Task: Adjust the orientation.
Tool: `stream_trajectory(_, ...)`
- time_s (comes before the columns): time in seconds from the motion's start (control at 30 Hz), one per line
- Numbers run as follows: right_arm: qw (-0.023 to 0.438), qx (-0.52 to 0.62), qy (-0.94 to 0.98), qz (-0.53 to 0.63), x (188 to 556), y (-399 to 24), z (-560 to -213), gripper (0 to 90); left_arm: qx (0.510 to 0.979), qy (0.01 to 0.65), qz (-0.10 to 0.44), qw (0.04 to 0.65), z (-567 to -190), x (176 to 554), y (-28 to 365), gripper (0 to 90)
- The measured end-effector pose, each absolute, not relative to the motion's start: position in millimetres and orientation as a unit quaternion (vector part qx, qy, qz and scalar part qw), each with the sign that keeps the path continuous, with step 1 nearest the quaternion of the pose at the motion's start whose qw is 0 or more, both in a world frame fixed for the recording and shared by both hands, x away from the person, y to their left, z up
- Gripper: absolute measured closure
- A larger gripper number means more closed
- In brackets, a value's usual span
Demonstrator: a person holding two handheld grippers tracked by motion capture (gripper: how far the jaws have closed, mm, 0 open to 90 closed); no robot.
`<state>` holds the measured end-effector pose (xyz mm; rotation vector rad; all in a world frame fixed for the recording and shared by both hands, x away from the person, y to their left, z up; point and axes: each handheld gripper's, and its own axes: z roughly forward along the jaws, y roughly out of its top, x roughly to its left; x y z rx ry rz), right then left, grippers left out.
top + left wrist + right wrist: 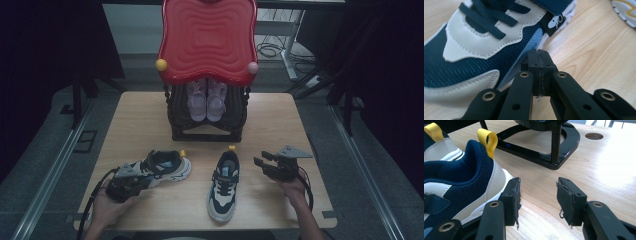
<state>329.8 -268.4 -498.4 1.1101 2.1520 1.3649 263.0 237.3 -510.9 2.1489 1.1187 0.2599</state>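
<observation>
Two navy-and-white sneakers with yellow heel loops lie on the wooden table [280, 125]. The left sneaker [165, 167] lies at an angle, toe toward my left gripper [134, 181]. In the left gripper view that gripper [539, 53] has its pads pressed together with nothing between them, tips right beside the sneaker's [474, 50] blue mesh side. The right sneaker [225, 185] points toe toward the near edge. My right gripper [261, 159] stands open to its right, by the heel. In the right gripper view its jaws [537, 192] hold nothing, the left jaw next to the sneaker's heel [461, 190].
A black shoe rack [207, 117] with a red wavy top [207, 37] stands at the table's back middle, with a pair of purple sandals [206, 100] inside. Its black base [541, 152] lies ahead of the right gripper. A round hole [594, 136] marks the tabletop.
</observation>
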Motion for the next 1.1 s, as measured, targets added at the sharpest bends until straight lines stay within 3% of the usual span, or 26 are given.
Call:
stream_trajectory(0.8, 0.178, 0.395, 0.761, 0.482, 331, -269, -499, 54.2, 0.798, 0.474, 0.089, 0.36, -522, 301, 264, 88.8)
stream_trajectory(1.1, 0.179, 0.396, 0.761, 0.482, 331, -270, -499, 54.2, 0.793, 0.468, 0.09, 0.38, -512, 295, 264, 88.4)
